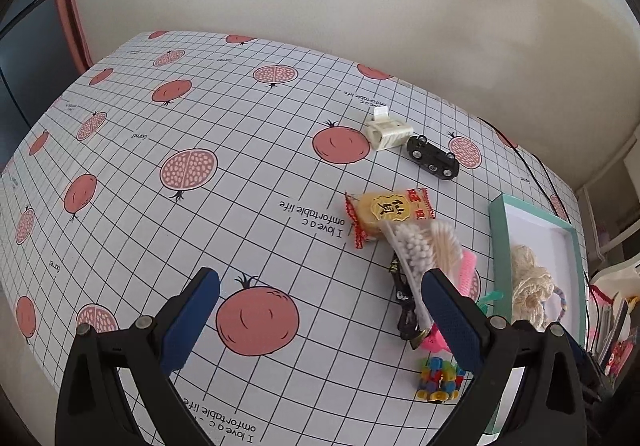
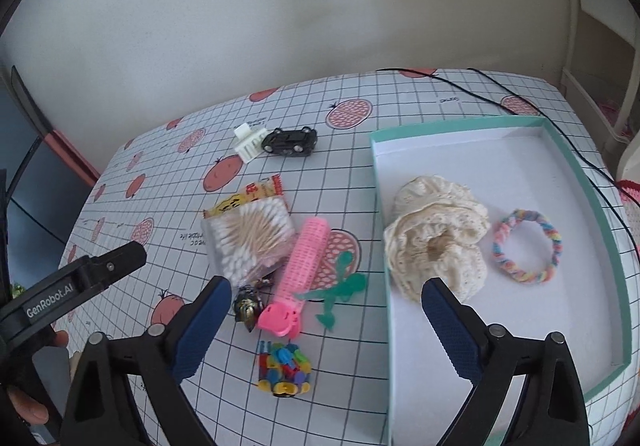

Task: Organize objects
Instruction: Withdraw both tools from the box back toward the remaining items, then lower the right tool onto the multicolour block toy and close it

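The shallow mint-green cardboard box with a white floor (image 2: 592, 206) lies at about three o'clock on the pomegranate-print gridded tablecloth (image 1: 240, 166) and already holds a cream lace scrunchie (image 2: 436, 234) and a pastel braided hair tie (image 2: 526, 246), so the loose things to its left are judged to be what remains to be put away. The likeliest next piece is the pink ribbed plastic hair roller with its clip end (image 2: 296, 274): light, stiff and hollow, probably somewhat slippery on its ribs, so it seems best taken across the middle of the cylinder rather than by the hinged clip. Touching it at ten o'clock lies a clear crinkly bag of cotton swabs (image 2: 250, 242), soft and light, resting on a yellow and red snack packet (image 1: 388, 212); a small teal plastic clip (image 2: 340, 290) sits just beside the roller at four o'clock, and a multicoloured block toy (image 2: 284, 368) at six. A black toy car (image 2: 290, 142) and a white ribbed plastic piece (image 2: 250, 144) stand well apart at twelve. The right gripper (image 2: 326, 312) hangs with its jaws wide apart and empty, the roller's clip end lying between them nearer the left pad. The left gripper (image 1: 320, 306) is likewise spread and empty, with the pile near its right pad, at roughly two o'clock.
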The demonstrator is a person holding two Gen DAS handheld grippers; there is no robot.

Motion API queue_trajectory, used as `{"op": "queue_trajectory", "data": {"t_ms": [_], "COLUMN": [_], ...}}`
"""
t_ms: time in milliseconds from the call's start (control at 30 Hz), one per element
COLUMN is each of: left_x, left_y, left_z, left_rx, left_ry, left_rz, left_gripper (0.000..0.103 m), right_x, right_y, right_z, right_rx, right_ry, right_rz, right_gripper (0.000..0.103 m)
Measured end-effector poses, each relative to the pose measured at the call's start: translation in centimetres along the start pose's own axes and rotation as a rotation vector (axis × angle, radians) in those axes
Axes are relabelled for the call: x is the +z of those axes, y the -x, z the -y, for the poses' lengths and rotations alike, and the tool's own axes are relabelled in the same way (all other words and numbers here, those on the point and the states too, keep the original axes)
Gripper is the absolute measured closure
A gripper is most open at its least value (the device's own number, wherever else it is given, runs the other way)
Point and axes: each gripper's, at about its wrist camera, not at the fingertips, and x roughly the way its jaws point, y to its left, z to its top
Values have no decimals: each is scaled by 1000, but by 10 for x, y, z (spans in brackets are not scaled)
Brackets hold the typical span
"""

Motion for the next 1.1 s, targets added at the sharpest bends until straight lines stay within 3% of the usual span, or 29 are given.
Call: {"op": "queue_trajectory", "data": {"t_ms": [200,433,867,1100], "left_x": [1,-2,-6,-8], "left_y": [-6,-13,-18,-22], "left_z": [-18,-20,-1,15], "left_rx": [47,37,-13,-77], "left_ry": [48,50,-17,-39], "left_rz": [-50,-98,-126,-130], "left_gripper": [2,2,2,2], "right_x": [-9,-19,-27,-31], "right_y": [-13,-24,-35,-41], "right_z": [-28,-36,-28,-28], "right_rx": [9,11,25,35], "right_ry": [80,90,61,77], "right_rz": [-70,-148,-230,-264], "right_gripper": [9,15,29,35]}}
